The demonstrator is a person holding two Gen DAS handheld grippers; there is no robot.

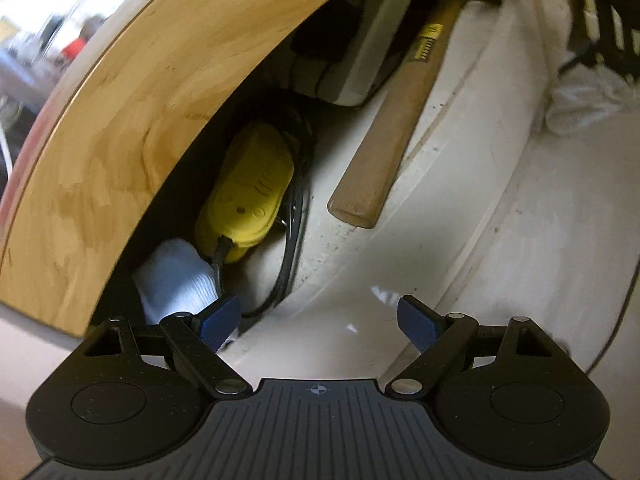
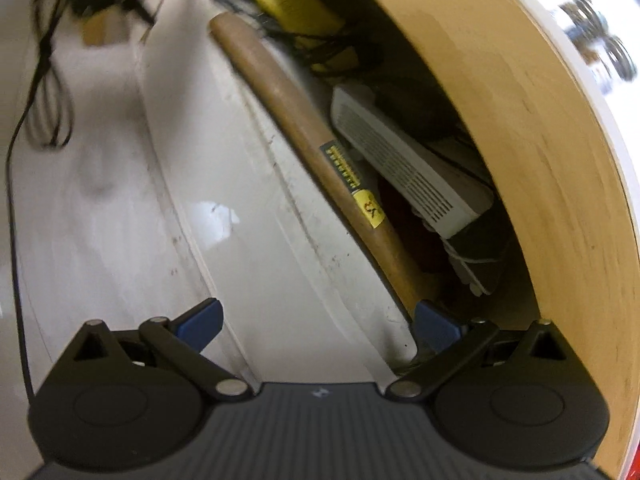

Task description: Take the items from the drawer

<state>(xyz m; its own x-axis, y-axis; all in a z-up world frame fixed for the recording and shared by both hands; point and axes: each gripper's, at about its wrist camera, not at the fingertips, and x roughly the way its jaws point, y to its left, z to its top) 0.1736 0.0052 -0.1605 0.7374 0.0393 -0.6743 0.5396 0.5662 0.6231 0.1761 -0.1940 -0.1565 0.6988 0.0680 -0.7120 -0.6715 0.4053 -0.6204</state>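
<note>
An open white drawer shows under a wooden tabletop. In it lie a wooden-handled hammer, a yellow plastic device with a black cable, a white ribbed cloth and a white vented box. My left gripper hangs open over the drawer's front edge, nothing between its fingers. My right gripper also stands open; its right pad is close to the hammer's head end, which is hidden there.
The wooden tabletop overhangs the back of the drawer and shades the items. A white crumpled cloth and dark straps lie on the surface at the far right of the left view. Black cables trail at the right view's upper left.
</note>
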